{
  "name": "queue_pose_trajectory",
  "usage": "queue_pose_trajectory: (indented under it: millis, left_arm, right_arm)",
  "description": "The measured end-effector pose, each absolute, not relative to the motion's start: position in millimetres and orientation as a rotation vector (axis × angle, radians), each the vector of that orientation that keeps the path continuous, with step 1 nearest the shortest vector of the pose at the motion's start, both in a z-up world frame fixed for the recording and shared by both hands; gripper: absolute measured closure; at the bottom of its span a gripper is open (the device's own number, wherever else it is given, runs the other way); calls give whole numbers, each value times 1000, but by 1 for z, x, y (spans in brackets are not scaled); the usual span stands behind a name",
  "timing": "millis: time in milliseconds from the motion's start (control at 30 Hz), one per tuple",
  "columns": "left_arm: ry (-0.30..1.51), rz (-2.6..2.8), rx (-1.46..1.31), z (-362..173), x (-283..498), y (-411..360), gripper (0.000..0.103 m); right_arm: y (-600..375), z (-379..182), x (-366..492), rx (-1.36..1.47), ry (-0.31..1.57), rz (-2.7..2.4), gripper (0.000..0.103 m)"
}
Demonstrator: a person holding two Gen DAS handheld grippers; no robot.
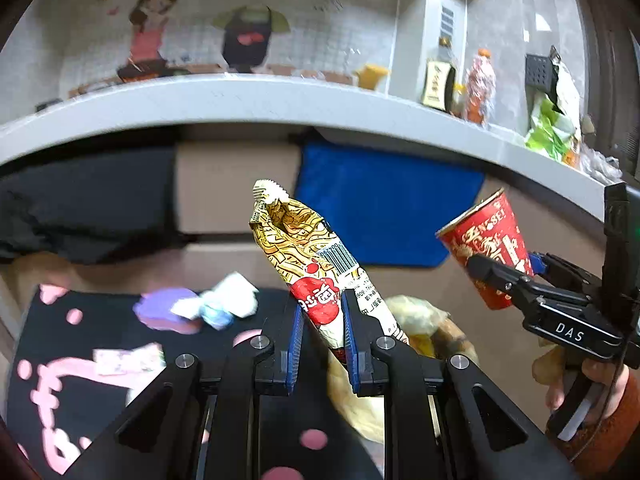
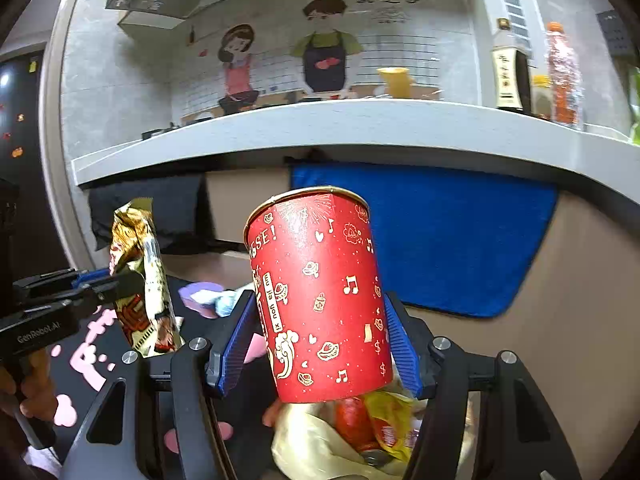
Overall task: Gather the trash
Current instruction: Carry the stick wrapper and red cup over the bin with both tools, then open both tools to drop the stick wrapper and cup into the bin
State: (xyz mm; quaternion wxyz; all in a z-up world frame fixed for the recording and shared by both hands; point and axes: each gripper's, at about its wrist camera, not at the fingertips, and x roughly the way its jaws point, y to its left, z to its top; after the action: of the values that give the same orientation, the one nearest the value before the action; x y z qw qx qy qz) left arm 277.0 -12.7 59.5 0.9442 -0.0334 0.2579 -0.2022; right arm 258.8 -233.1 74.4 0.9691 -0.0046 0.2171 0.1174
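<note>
The left gripper [image 1: 320,332] pinches a crumpled gold snack wrapper [image 1: 316,264]; the right gripper [image 2: 320,344] squeezes a red paper cup [image 2: 320,292]. Only the right view shows what may be red and yellow wrappers [image 2: 376,428] below.

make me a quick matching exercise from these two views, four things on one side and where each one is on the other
Things:
1. snack wrapper
2. red paper cup
3. blue towel
4. orange bottle

Places:
A. standing on the grey counter
B. gripped in the right gripper
C. hanging below the counter edge
D. gripped in the left gripper

Pairs: 1-D, 2-B, 3-C, 4-A
</note>
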Motion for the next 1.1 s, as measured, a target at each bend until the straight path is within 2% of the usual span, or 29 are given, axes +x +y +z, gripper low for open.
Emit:
queue_pose_trajectory:
  millis: [667, 1100]
  left_arm:
    - [635, -552, -20, 10, 295, -118, 84]
    - [720, -543, -7, -23, 316, -141, 84]
  right_arm:
    - [-330, 32, 247, 84, 502, 91, 43]
    - [-353, -8, 267, 116, 584, 76, 43]
